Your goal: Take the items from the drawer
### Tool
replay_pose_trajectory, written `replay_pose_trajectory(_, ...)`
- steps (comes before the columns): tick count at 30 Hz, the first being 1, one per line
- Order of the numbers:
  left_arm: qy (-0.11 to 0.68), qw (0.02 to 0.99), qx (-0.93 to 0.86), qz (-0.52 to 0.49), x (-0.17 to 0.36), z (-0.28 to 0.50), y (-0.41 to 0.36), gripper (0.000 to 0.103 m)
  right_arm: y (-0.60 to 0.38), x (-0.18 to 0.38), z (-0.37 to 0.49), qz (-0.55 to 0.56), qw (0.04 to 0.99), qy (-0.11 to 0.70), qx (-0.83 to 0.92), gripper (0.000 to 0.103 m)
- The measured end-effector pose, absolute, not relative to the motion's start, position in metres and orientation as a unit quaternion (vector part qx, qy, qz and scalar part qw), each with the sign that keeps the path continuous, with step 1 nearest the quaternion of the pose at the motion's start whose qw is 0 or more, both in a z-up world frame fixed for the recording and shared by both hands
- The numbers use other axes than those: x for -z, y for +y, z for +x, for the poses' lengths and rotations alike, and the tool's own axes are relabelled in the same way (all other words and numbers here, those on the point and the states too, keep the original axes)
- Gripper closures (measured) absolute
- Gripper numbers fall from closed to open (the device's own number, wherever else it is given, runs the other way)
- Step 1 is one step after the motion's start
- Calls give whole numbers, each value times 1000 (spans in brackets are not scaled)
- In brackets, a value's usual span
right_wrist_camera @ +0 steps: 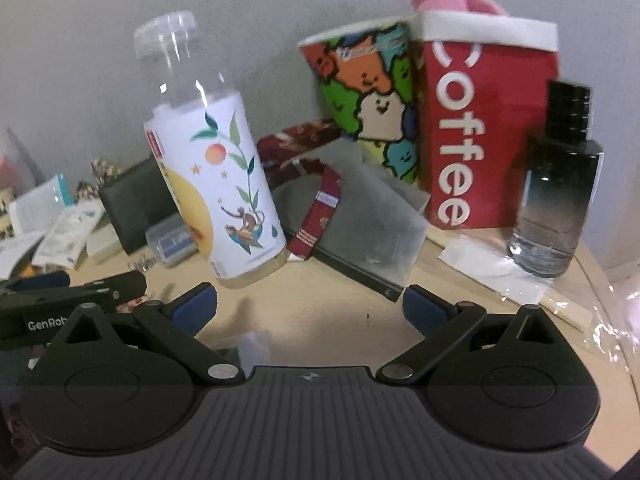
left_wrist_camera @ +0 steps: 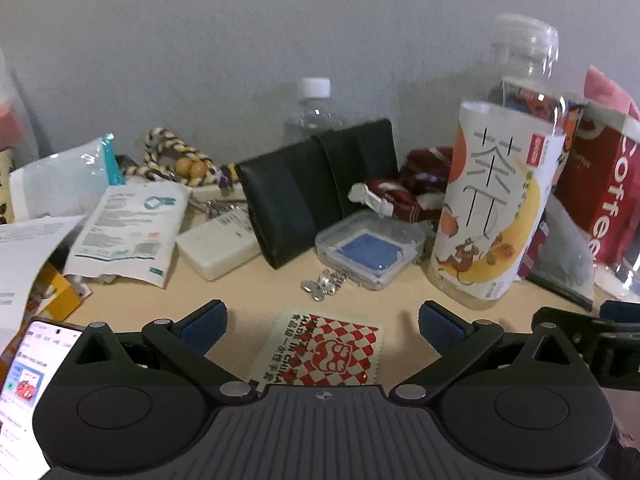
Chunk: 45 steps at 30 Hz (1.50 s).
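Hovering level over the table (left_wrist_camera: 248, 292), both grippers (left_wrist_camera: 322, 326) (right_wrist_camera: 308, 310) gape empty.

Three bottles stand out: one tea bottle (left_wrist_camera: 494, 200), one small water bottle (left_wrist_camera: 314, 106) and one dark perfume bottle (right_wrist_camera: 554, 196). There are one red coffee box (right_wrist_camera: 486, 120), one cartoon paper cup (right_wrist_camera: 370, 96), one black wallet (left_wrist_camera: 320, 192), one clear plastic case (left_wrist_camera: 370, 246) and one phone (left_wrist_camera: 24, 372).

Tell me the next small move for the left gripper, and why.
Probably ease the left gripper forward and down onto the red checkered packet. Its jaws stand open and empty, the packet lies flat on the table right between them, and the tea bottle stands clear to the right.
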<state>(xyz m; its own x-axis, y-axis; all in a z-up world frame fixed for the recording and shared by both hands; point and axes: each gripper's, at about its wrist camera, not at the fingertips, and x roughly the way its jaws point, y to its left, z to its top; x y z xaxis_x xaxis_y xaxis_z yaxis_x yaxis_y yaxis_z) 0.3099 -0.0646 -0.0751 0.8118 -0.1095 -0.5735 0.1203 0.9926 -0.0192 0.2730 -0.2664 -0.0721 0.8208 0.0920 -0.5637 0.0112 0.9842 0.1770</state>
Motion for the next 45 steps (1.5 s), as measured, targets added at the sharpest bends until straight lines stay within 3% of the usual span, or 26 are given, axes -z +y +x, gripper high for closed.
replay_pose_trajectory(24, 339, 938, 67, 21, 80, 332, -63, 0, -248, 79, 294, 4, 942, 335, 24, 0)
replay_pose_trajectory(45, 341, 937, 70, 17, 80, 333, -63, 0, -248, 79, 295, 4, 942, 336, 24, 0)
